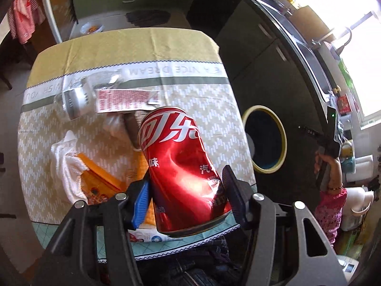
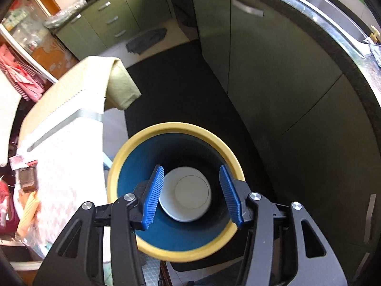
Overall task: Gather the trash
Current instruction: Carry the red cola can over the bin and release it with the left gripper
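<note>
My left gripper (image 1: 184, 190) is shut on a dented red cola can (image 1: 181, 166) and holds it above the table's near edge. On the tablecloth (image 1: 147, 47) lie a clear plastic bottle (image 1: 78, 97), a red-printed wrapper (image 1: 126, 100), a crumpled white tissue (image 1: 67, 164), an orange packet (image 1: 100, 178) and a brown cup (image 1: 132, 128). The blue bin with a yellow rim (image 1: 264, 138) stands on the floor right of the table. My right gripper (image 2: 193, 193) is open and empty, right above the bin (image 2: 133, 157), which holds a white lid or plate (image 2: 188, 195).
Green cabinets (image 2: 273, 66) and a counter with a sink (image 1: 316, 54) run along the right. A dark mat (image 2: 185, 90) lies under the bin. The table's edge (image 2: 71, 143) is left of the bin. A person's hand holding the right gripper (image 1: 328, 162) shows at right.
</note>
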A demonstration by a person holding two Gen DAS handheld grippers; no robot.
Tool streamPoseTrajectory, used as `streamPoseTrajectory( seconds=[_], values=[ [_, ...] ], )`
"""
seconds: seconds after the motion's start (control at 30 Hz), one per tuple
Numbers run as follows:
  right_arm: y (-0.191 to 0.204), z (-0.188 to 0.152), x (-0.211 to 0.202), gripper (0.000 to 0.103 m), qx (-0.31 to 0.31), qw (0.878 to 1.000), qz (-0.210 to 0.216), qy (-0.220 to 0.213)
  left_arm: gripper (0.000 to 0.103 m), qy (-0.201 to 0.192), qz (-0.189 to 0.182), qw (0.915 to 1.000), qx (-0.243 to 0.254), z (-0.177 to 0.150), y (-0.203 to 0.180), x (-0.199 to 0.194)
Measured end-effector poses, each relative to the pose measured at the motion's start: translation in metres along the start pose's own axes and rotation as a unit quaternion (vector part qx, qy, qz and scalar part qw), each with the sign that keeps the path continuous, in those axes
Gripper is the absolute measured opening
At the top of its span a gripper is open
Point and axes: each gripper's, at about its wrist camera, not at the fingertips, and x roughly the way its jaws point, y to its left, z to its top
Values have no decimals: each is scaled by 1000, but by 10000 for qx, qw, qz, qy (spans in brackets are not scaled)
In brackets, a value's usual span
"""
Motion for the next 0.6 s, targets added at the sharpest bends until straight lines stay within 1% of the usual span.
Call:
streamPoseTrajectory(
  seconds=[0.13, 0.27, 0.33, 0.47, 0.6],
  values=[
    [-12, -25, -37, 50, -46, 9996, -8, -271, 54, 171, -291, 9974, 634, 8, -61, 22],
    [-27, -53, -62, 50, 28, 9993, -63, -369, 54, 489, -592, 9891, 1259, 15, -131, 65],
    [-37, -67, -70, 50, 89, 9992, -80, -385, 54, 618, -675, 9840, 1527, 19, -164, 89],
    [-57, -91, -79, 50, 237, 9988, -61, -421, 54, 675, -639, 9765, 1946, 29, -220, 142],
    [-75, -105, -82, 50, 365, 9985, -47, -414, 54, 783, -459, 9743, 2061, 43, -253, 198]
  ],
)
